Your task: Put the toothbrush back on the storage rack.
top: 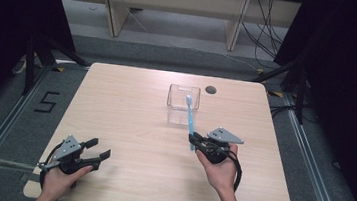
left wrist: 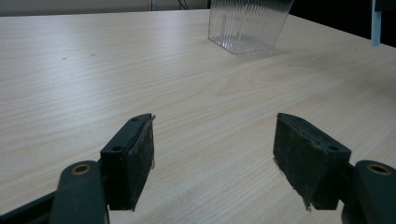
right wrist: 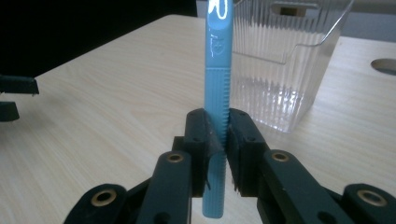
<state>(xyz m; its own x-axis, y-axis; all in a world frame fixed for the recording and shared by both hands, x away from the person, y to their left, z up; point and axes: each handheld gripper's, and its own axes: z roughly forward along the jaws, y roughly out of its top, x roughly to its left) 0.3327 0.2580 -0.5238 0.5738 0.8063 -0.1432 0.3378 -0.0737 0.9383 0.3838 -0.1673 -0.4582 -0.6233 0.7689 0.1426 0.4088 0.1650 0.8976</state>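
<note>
A blue toothbrush [right wrist: 216, 116] is clamped upright by the right hand-held gripper [right wrist: 217, 135] beside the clear container [right wrist: 285, 60]. The left hand-held gripper [left wrist: 212, 154] is held apart over the tabletop [top: 129, 120]. A "5" [top: 47, 102] is marked on the floor.

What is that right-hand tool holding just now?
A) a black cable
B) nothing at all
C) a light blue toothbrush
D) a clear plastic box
C: the right tool has its two black pads pressed against the ridged handle of the light blue toothbrush, which stands up in front of the clear plastic box on the table.

Overhead and both close views share the clear bin [top: 183, 104].
</note>
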